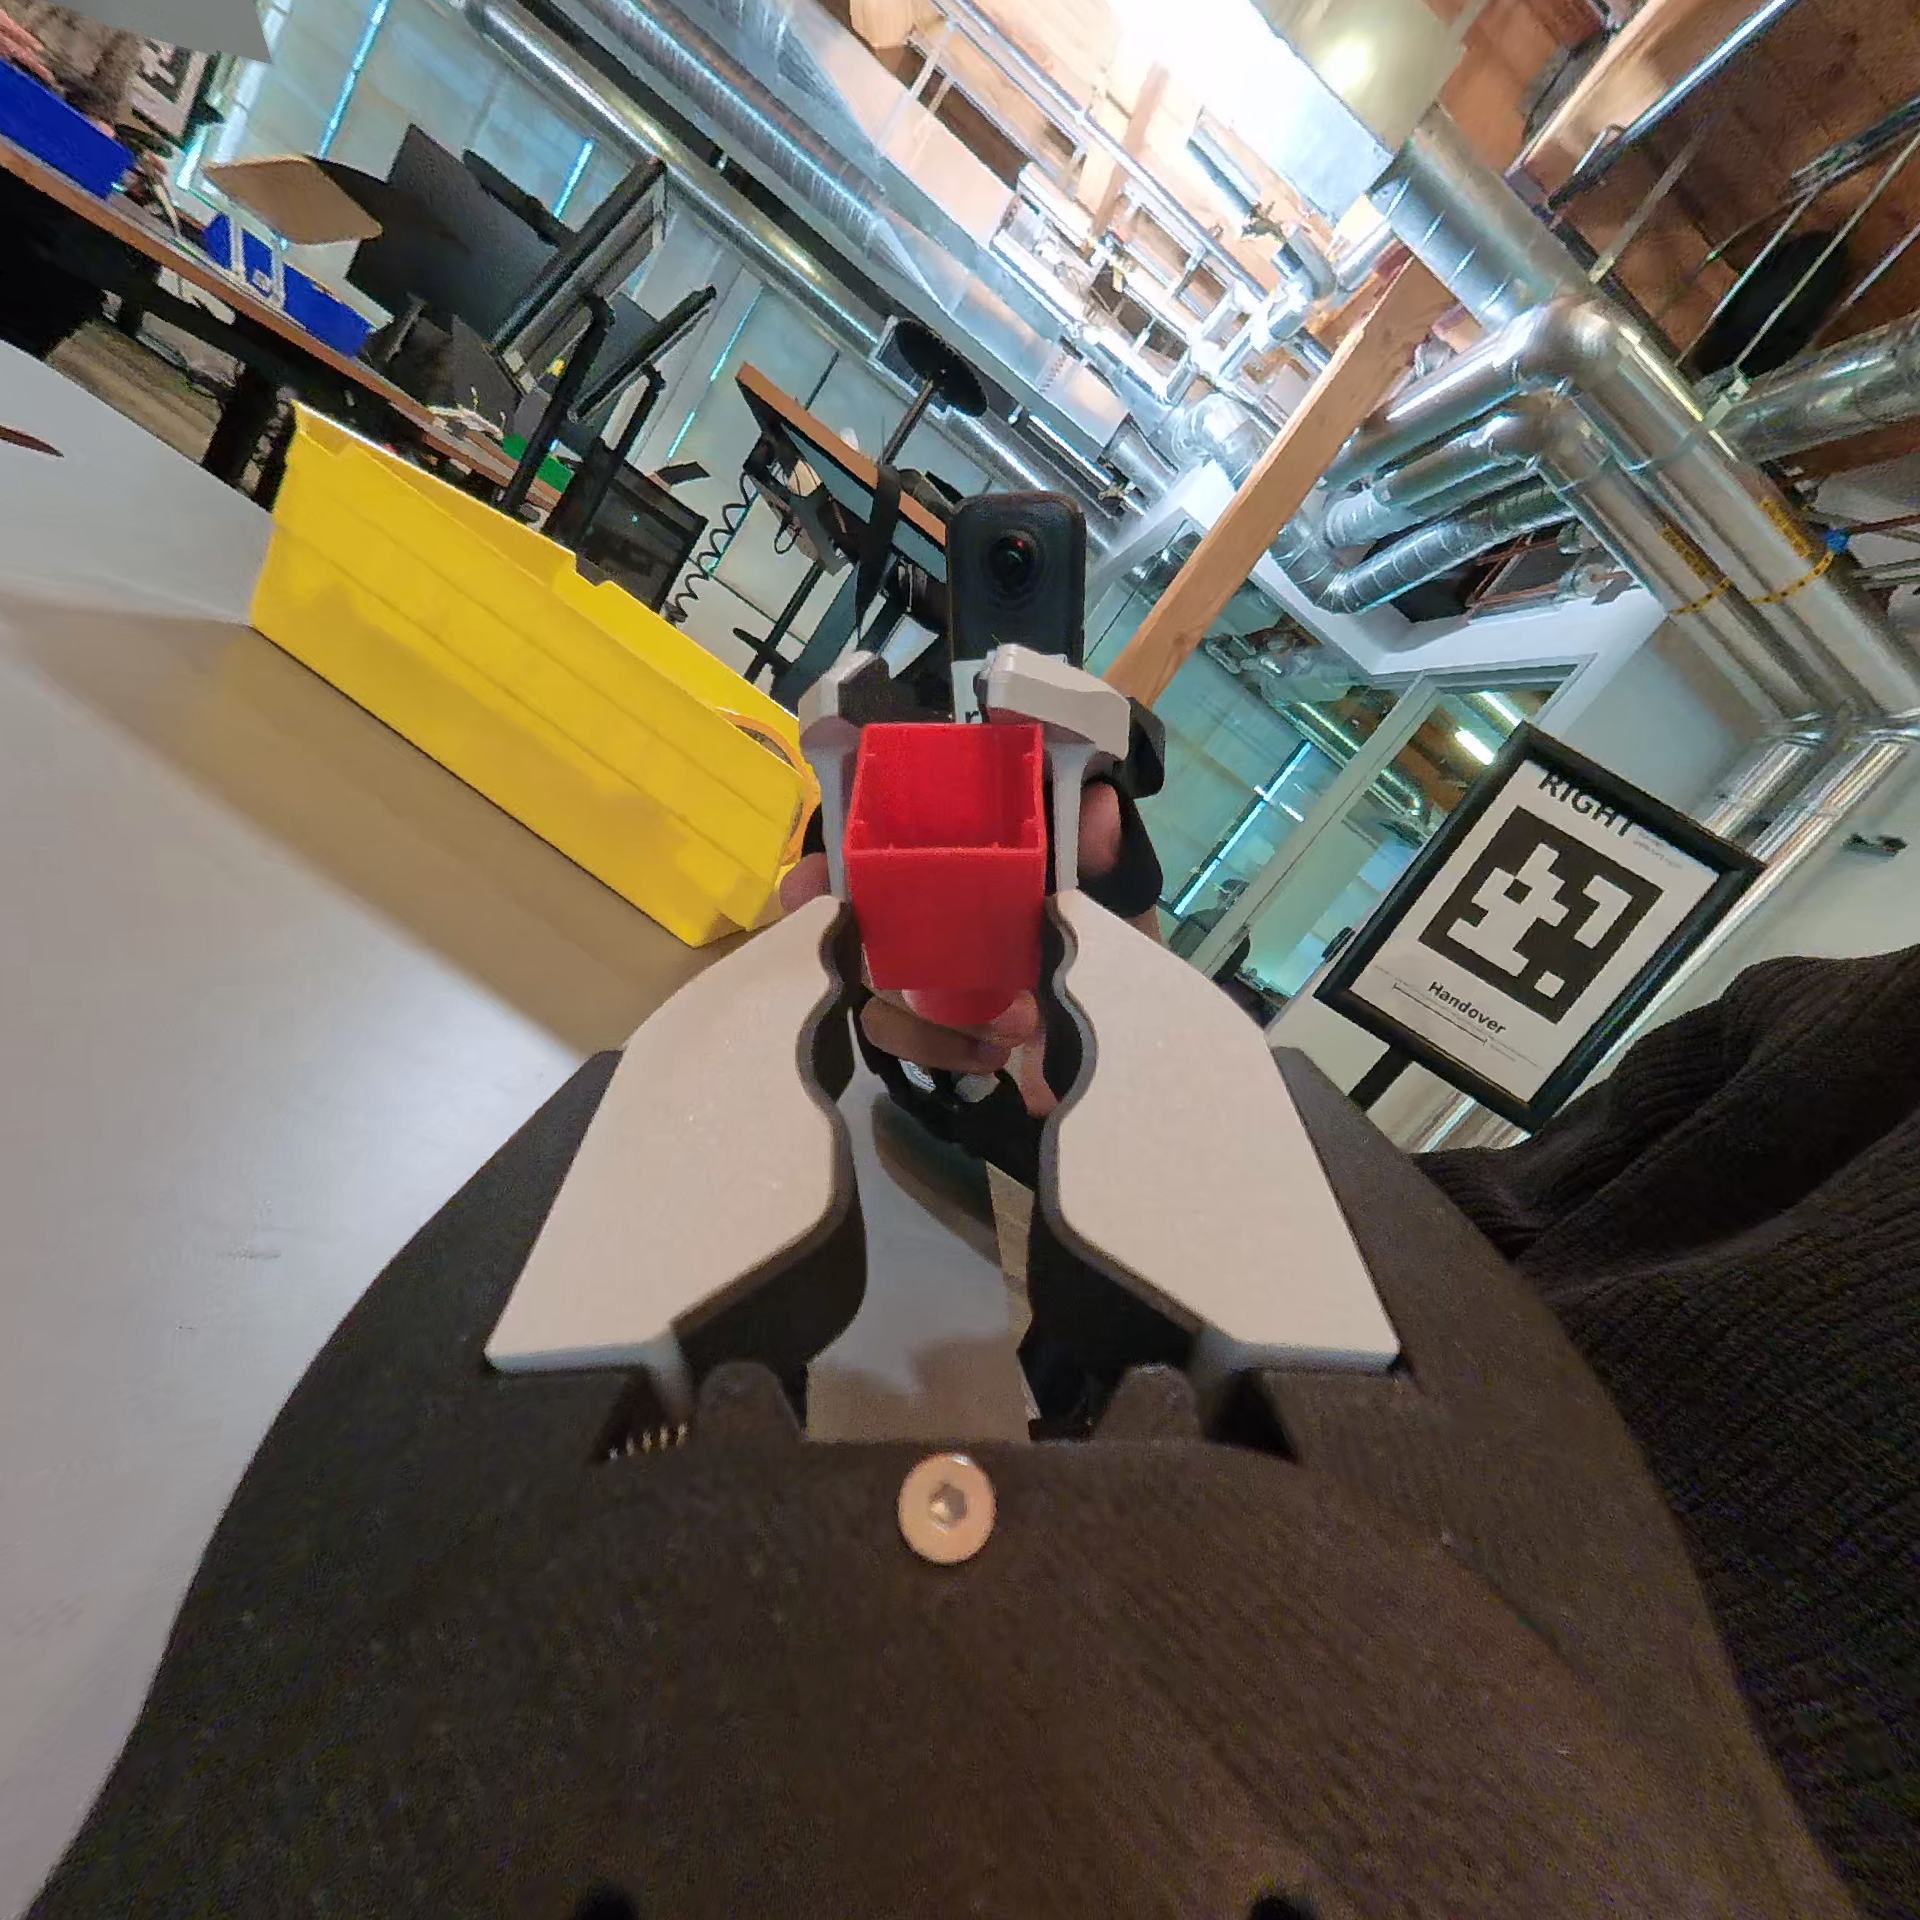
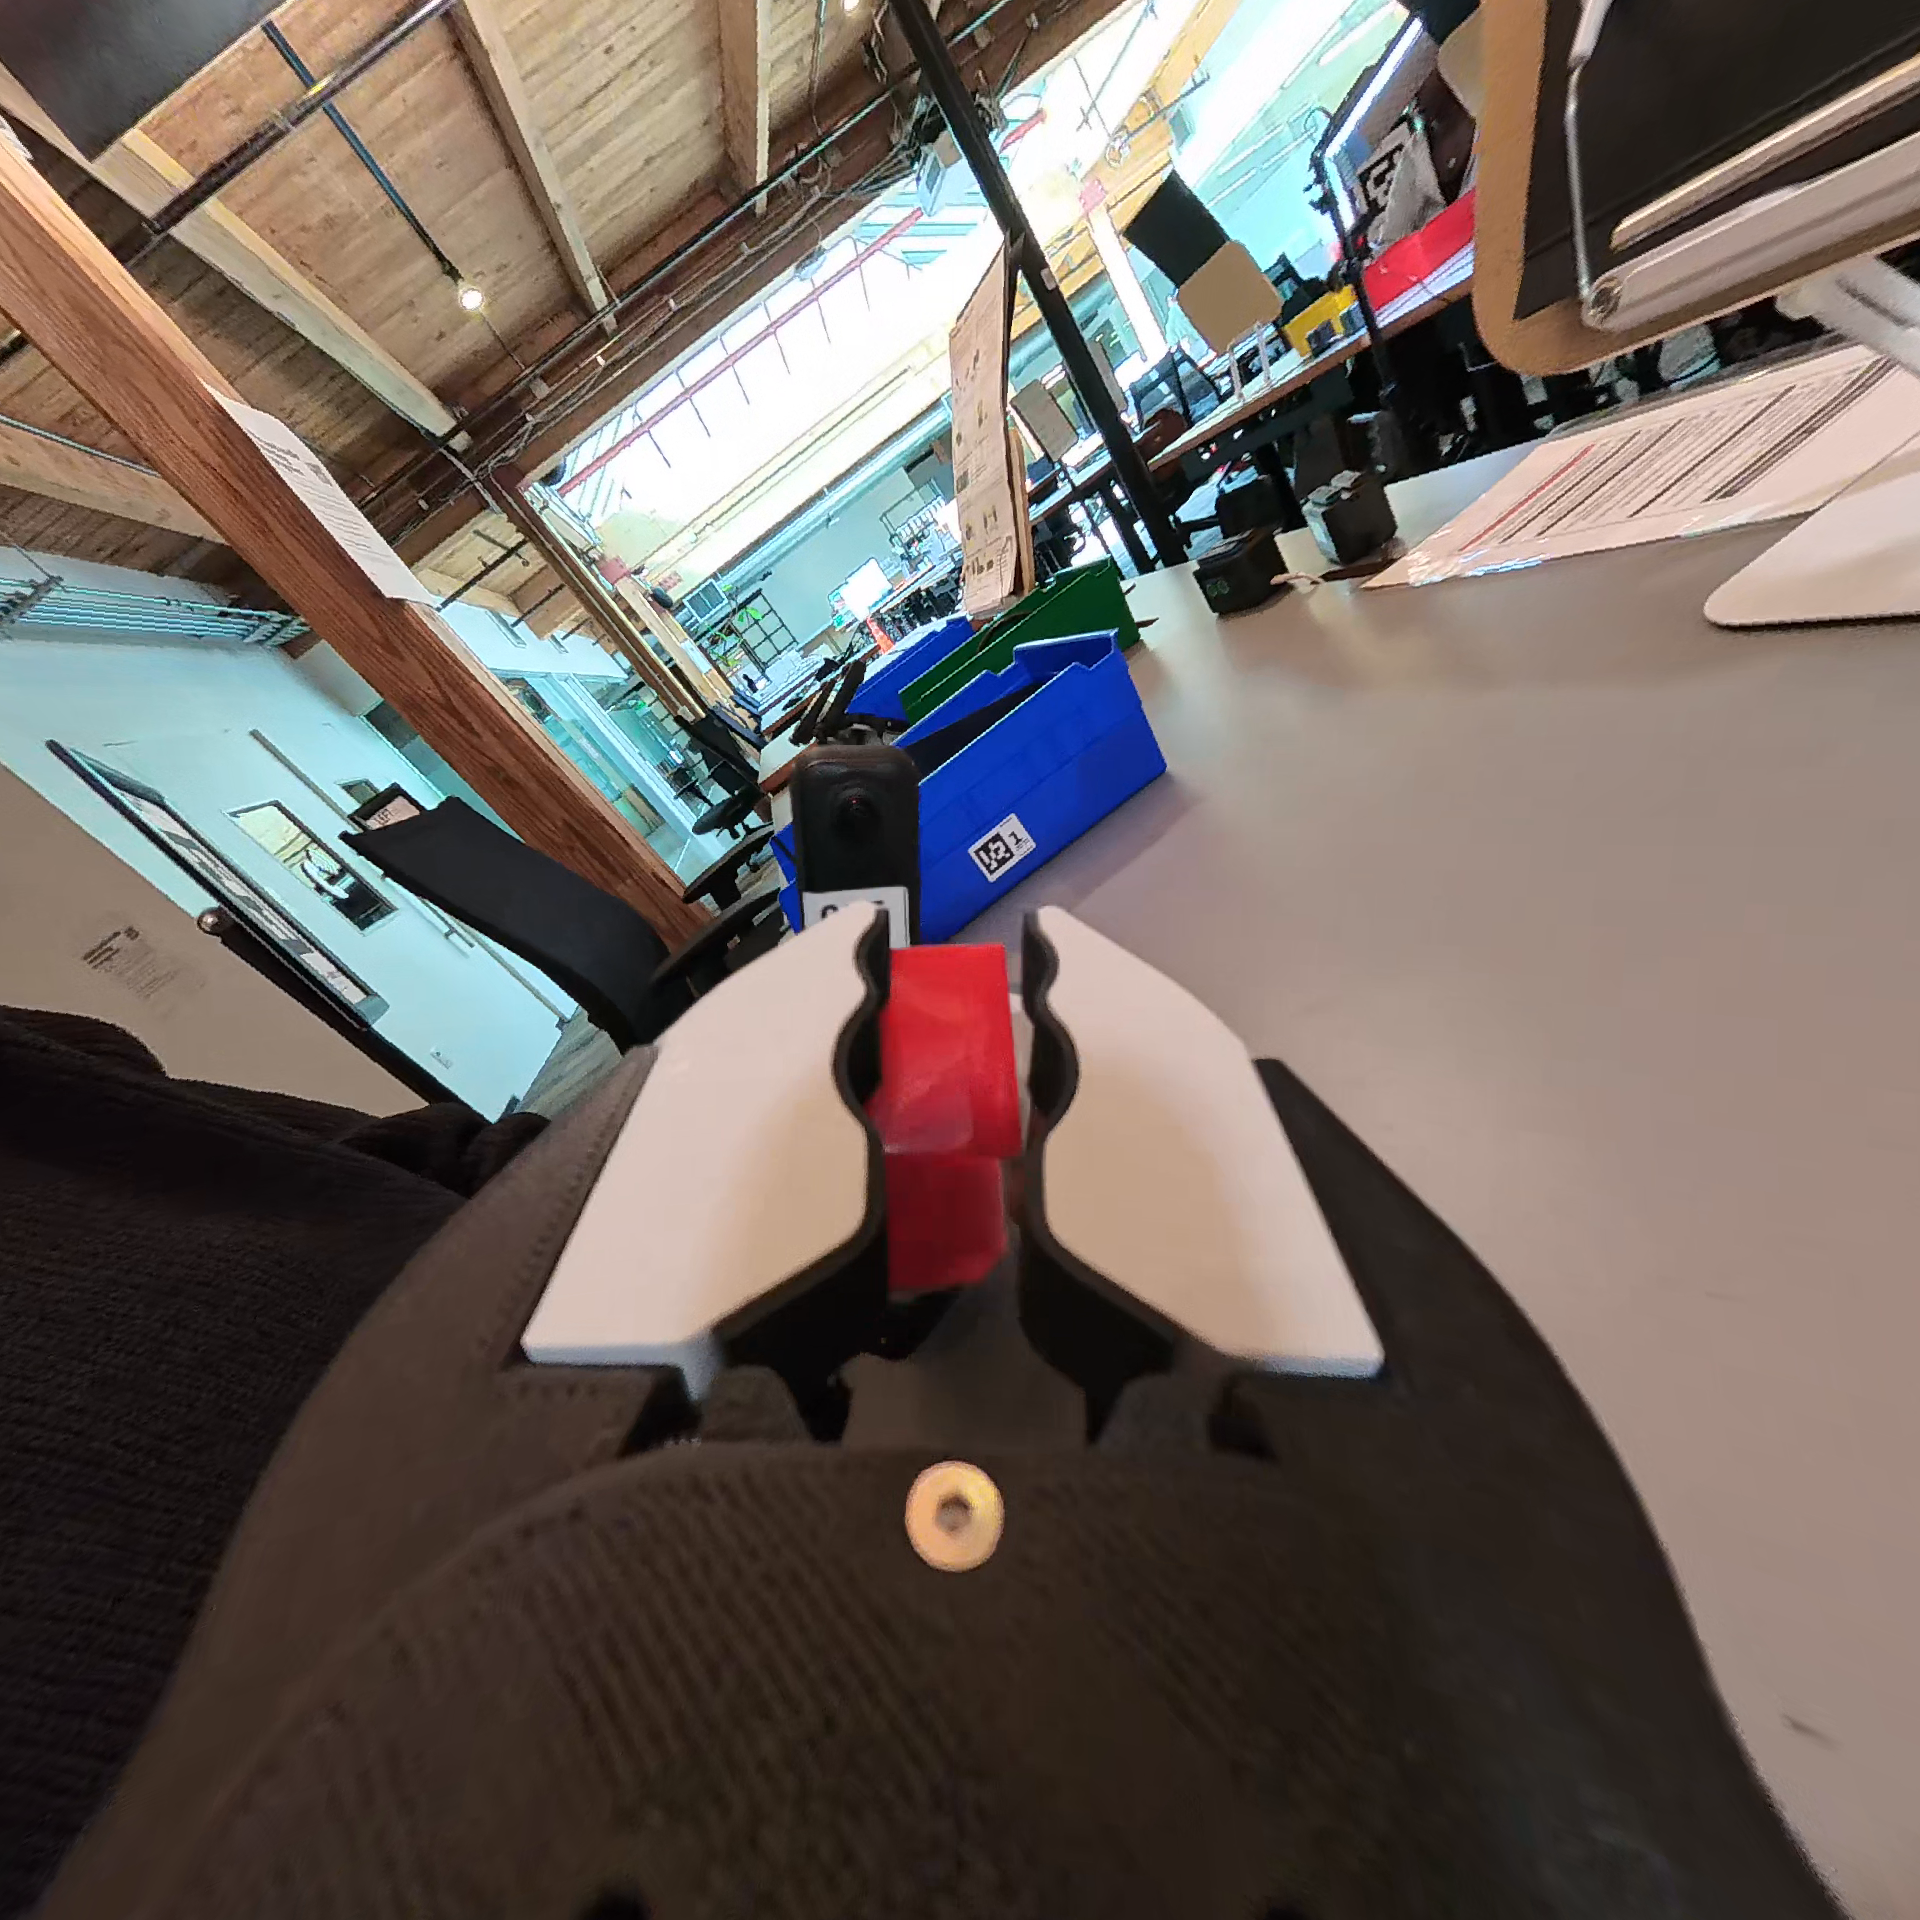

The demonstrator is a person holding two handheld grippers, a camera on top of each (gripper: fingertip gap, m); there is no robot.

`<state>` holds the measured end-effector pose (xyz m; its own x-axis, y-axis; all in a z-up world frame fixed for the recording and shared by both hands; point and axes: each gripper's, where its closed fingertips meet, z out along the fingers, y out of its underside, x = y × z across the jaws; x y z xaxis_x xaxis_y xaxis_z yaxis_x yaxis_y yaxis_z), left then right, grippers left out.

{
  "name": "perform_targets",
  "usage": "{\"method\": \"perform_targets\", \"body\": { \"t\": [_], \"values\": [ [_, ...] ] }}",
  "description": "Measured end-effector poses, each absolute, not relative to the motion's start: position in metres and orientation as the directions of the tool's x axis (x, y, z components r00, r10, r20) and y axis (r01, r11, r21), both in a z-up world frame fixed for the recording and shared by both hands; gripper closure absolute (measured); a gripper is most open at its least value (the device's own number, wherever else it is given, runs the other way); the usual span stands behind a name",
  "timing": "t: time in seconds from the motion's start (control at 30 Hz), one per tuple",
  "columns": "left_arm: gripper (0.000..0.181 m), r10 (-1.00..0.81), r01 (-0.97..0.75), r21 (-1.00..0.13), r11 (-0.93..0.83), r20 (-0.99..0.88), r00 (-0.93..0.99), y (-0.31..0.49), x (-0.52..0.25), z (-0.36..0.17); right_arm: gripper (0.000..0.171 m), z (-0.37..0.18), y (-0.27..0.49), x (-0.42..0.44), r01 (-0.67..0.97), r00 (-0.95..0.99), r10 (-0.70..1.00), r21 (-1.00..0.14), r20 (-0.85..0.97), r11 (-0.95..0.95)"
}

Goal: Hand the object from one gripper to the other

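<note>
We see the red object (image 1: 945,883) between the left gripper's (image 1: 948,940) tips, which pinch its lower body; the right gripper (image 2: 945,997) beyond also clamps it, fingers flanking its open square mouth. At 10 o'clock a yellow bin (image 1: 499,665) sits, contents hidden. From the right wrist, a blue bin (image 2: 1029,790) lies at 12, contents unclear.

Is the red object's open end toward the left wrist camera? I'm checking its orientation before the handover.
Yes. In the left wrist view the red object shows its hollow square opening facing the camera.
</note>
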<state>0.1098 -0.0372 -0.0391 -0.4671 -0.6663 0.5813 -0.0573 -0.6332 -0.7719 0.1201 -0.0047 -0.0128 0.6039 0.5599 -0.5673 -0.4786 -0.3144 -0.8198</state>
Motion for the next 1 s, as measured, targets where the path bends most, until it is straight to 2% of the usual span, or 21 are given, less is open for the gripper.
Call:
{"method": "perform_targets", "body": {
  "t": [0.2,0.43,0.53,0.67,0.77,1.0],
  "values": [
    [0.147,-0.72,-0.062,-0.807,-0.587,0.556,-0.414,-0.013,0.102,-0.036,0.139,-0.012,-0.007,0.13,-0.474,0.616,0.56,-0.829,-0.554,-0.298],
    [0.147,-0.807,-0.165,-0.87,-0.464,0.492,-0.326,0.011,0.094,-0.052,0.134,-0.041,-0.009,0.113,-0.281,0.66,0.585,-0.877,-0.471,-0.39],
    [0.147,-0.805,-0.202,-0.88,-0.429,0.474,-0.357,0.005,0.091,-0.055,0.13,-0.055,-0.01,0.104,-0.173,0.676,0.616,-0.899,-0.405,-0.402],
    [0.147,-0.791,-0.228,-0.893,-0.389,0.451,-0.414,-0.007,0.089,-0.055,0.133,-0.073,-0.013,0.091,0.015,0.694,0.673,-0.929,-0.256,-0.369],
    [0.147,-0.787,-0.24,-0.904,-0.353,0.426,-0.446,-0.015,0.087,-0.056,0.134,-0.074,-0.016,0.083,0.035,0.676,0.694,-0.93,-0.248,-0.367],
    [0.147,-0.784,-0.199,-0.915,-0.351,0.404,-0.472,-0.018,0.085,-0.049,0.135,-0.071,-0.017,0.077,-0.053,0.623,0.696,-0.907,-0.356,-0.417]
  ]
}}
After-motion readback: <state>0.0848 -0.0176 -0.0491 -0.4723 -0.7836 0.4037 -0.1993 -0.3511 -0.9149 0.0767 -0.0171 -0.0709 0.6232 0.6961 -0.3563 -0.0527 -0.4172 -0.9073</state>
